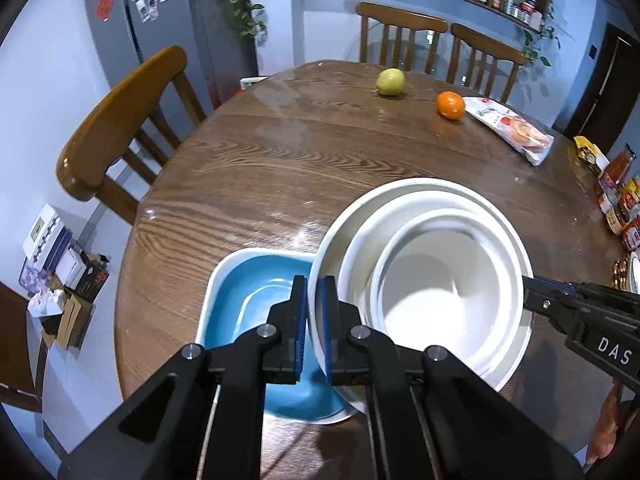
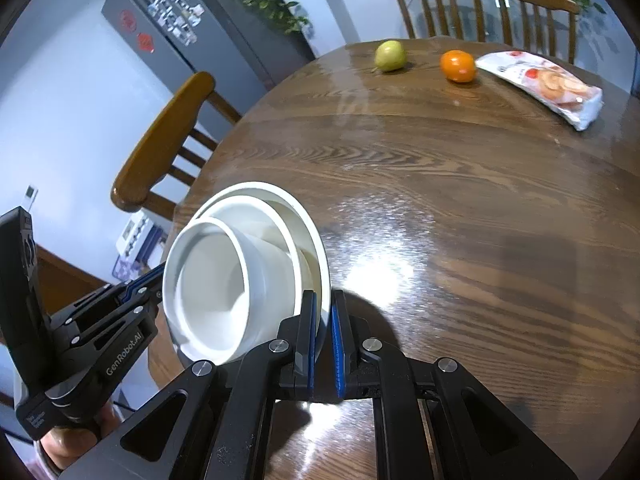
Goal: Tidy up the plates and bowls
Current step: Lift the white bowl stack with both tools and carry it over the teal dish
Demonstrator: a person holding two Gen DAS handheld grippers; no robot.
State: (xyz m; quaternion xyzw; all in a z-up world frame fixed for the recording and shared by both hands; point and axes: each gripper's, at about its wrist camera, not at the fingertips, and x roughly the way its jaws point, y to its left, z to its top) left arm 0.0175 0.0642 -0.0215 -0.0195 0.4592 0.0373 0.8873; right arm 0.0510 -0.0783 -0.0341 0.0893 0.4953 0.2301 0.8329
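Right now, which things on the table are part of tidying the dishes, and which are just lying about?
Part of the job:
- stack of white bowls, held at opposite rims by the left hand-held gripper and the right hand-held gripper
- blue dish

Just lying about:
- pear
- orange
- snack packet
- jars at the table's edge

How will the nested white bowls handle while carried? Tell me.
Probably heavy: three nested bowls. Inner ones may slide, as the glossy stack hangs tilted, pinched at opposite rims by left gripper and right gripper. Likely fragile.
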